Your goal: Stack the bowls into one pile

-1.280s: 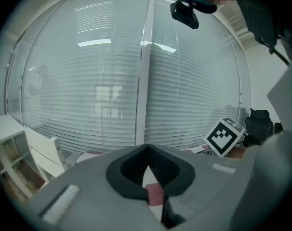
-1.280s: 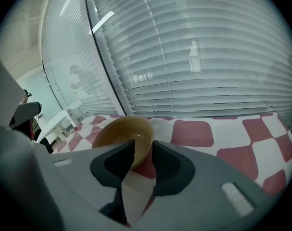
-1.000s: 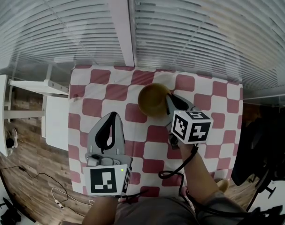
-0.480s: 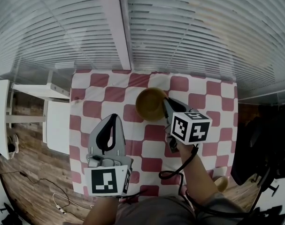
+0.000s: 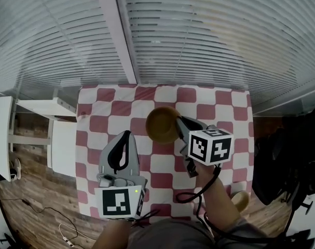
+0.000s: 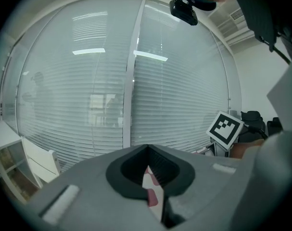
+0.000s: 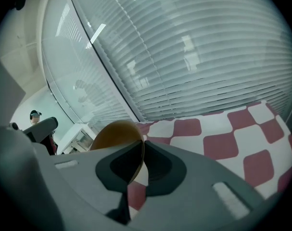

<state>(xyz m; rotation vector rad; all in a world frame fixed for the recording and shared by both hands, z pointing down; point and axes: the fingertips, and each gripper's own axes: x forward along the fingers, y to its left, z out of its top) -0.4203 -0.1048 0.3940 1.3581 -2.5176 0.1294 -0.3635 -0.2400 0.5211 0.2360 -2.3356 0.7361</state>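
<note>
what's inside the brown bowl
Nothing shows inside the brown bowl: its inner wall and floor look bare. The right hand-held gripper, shut on the rim, covers a small part there. Whether another bowl sits nested beneath cannot be seen.

right gripper (image 7: 143, 146) has its jaws pinched together on the rim of a tan bowl (image 7: 113, 131), and the bowl sticks out up and left of them. a red and white checked tablecloth (image 7: 218, 143) spreads out below and to the right, with closed window blinds (image 7: 208, 57) behind it.
</note>
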